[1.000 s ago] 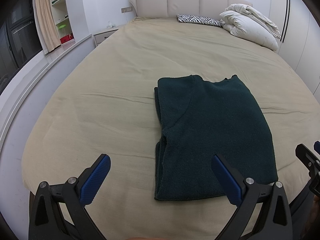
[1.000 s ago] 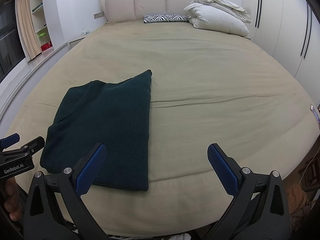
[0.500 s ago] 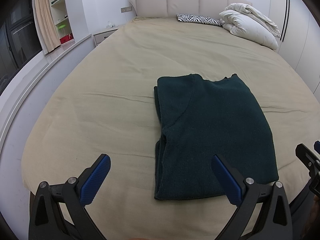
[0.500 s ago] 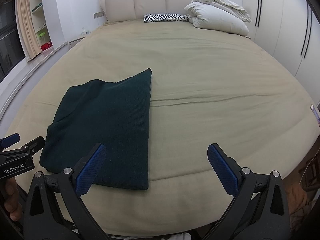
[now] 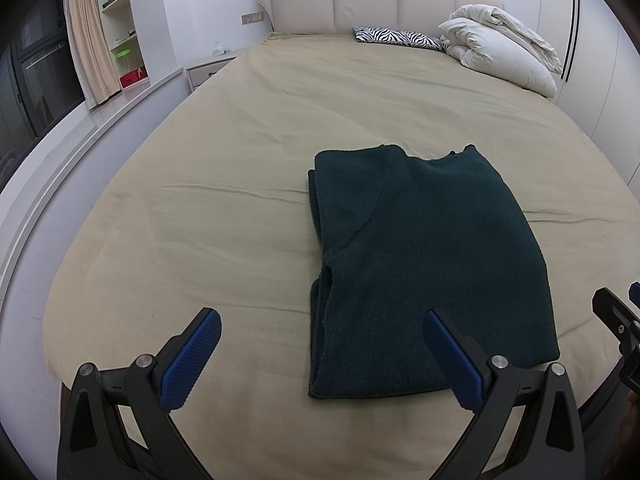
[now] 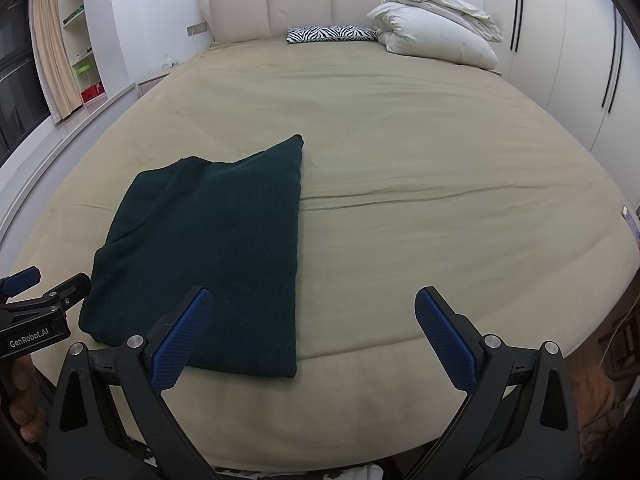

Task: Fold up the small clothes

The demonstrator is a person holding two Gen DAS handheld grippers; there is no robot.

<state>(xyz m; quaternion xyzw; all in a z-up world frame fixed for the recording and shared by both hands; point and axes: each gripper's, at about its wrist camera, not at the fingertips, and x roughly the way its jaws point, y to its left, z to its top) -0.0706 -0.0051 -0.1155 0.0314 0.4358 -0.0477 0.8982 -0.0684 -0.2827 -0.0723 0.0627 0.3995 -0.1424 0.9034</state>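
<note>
— On the near edge of the bed (image 5: pixel 224 152), a dark green sweater (image 5: pixel 424 264) lies folded into a long rectangle, neckline toward the headboard (image 5: pixel 360 0), hem toward us.

— And the two tools?

— Both hang back at the foot of the bed, above the cover. The left gripper (image 5: pixel 320 360) has its jaws spread wide, holding nothing; one blue pad sits in front of the sweater's near edge in its view, though I can't tell that it touches the knit. The right gripper (image 6: pixel 312 344) is spread just as wide, also with nothing in it, its left pad lined up over the sweater's near right corner.

— So what's the step?

— By my reading, one more fold: hem up to the neckline, to halve the rectangle.

— How to do it well?

— Pinch each near corner through all layers, not only the top one. The left side shows stacked edges, with a sleeve tucked in, that could slip apart. Lift both corners level, carry them forward together, lay them flush with the far edge.

— Anything else about?

— A zebra pillow (image 6: pixel 332 34) and a heaped duvet (image 6: pixel 436 28), well clear.
</note>
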